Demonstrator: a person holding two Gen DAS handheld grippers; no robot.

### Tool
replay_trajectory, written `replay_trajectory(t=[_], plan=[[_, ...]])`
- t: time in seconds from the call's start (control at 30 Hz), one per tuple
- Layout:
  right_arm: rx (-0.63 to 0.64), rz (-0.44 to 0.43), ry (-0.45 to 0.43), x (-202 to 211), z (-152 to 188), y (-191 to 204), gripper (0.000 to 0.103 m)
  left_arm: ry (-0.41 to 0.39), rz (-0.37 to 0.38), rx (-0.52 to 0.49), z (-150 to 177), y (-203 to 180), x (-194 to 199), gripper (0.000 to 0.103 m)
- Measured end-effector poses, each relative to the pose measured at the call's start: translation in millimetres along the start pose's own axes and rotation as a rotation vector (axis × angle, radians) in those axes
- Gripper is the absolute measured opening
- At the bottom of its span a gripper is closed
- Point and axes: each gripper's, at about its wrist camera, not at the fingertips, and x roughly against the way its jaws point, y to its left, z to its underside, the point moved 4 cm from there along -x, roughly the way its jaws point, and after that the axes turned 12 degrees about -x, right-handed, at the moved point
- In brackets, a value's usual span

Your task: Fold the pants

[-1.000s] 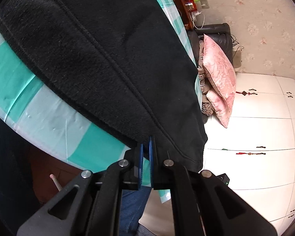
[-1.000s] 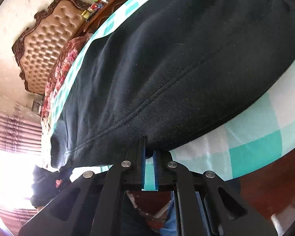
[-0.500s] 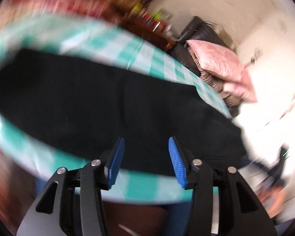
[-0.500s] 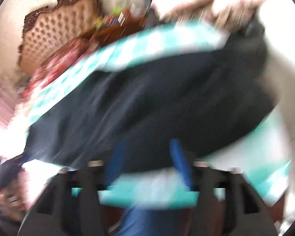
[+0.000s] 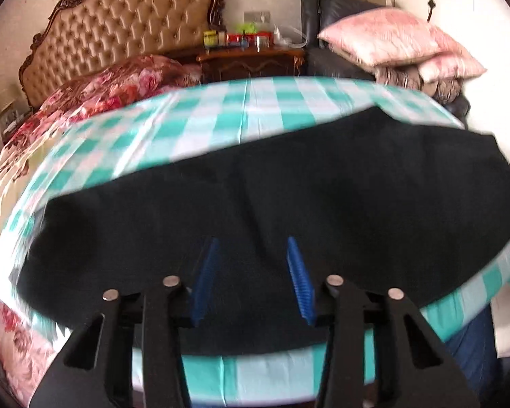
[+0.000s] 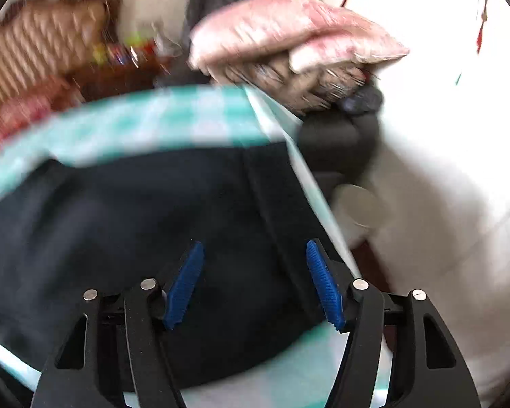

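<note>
Both tongs hang empty: left tongs [image 5: 251, 278] closing on nothing, right tongs [image 6: 255, 284] released. Black pants [image 5: 272, 204] lie flat on the checked surface [image 5: 204, 125] directly beyond both, long axis crosswise; neither is clearly nearer.

wrist views angled down, sharing black pants [image 5: 272, 204]

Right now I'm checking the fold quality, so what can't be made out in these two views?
- Black fleece pants, left wrist view: near edge hidden behind the left gripper, whose jaws are closing on nothing.
- Pants, right wrist view: motion blur hides seams and layers; left end cut off.
- Small items on the wooden nightstand: too small to identify.
- Right gripper: open and empty.
</note>
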Motion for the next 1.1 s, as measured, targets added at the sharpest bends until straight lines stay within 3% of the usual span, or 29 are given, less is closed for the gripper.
replay_trajectory(t=[0.13,0.2,0.23,0.33,0.4,0.43,0.47,0.5,0.57,0.6,0.67,0.73,0.8,0.87,0.93,1.03,1.1], plan=[[0.13,0.006,-0.059,-22.5,-36.5,38.0,0.062,-0.003,0.048,0.05,-33.3,32.4,-34.4,0.021],[0.172,0.025,-0.051,-41.8,-47.8,47.8,0.062,0.012,0.07,0.08,-43.9,49.2,-55.2,0.02],[0.187,0.043,-0.037,-53.8,-52.8,49.6,0.062,0.024,0.109,0.086,-48.5,56.1,-68.5,0.02],[0.199,0.171,0.058,-94.8,-54.5,38.7,0.063,0.079,0.133,0.051,-51.0,66.8,-100.8,0.02],[0.165,0.163,0.098,-106.2,-47.2,30.7,0.066,0.089,0.123,0.107,-46.8,90.1,-113.5,0.009],[0.169,0.172,0.091,-107.6,-43.5,30.0,0.067,0.087,0.104,0.137,-44.9,100.6,-112.1,0.003],[0.196,0.192,0.072,-107.9,-39.8,32.3,0.067,0.089,0.023,0.153,-43.2,115.4,-109.2,0.003],[0.211,0.204,0.06,-108.2,-37.5,33.8,0.067,0.082,0.002,0.164,-41.5,123.3,-106.2,0.005],[0.212,0.216,0.043,-109.1,-34.6,34.2,0.068,0.056,0.058,0.22,-35.9,138.8,-101.1,0.012],[0.209,0.218,0.039,-109.1,-34.3,33.8,0.068,0.068,0.048,0.225,-28.8,146.7,-99.6,0.013],[0.203,0.223,0.033,-107.7,-33.6,33.1,0.07,0.104,-0.034,0.244,-15.2,168.7,-97.9,0.013],[0.197,0.226,0.026,-108.9,-33.8,31.9,0.071,0.099,-0.111,0.395,8.4,215.7,-84.6,0.013],[0.194,0.224,0.023,-108.4,-33.5,31.1,0.073,0.098,-0.227,0.487,30.1,256.0,-68.9,0.023],[0.187,0.222,0.019,-108.4,-33.3,30.5,0.073,0.045,-0.186,0.569,45.4,283.5,-52.8,0.012],[0.186,0.223,0.013,-108.1,-32.9,30.4,0.073,0.007,-0.229,0.53,51.0,296.7,-29.3,0.015],[0.187,0.228,0.006,-107.6,-32.4,30.9,0.073,-0.069,-0.139,0.501,58.3,296.0,-3.9,0.016],[0.191,0.233,-0.001,-106.9,-31.8,31.8,0.074,-0.041,-0.114,0.44,67.3,287.5,-2.8,0.023]])
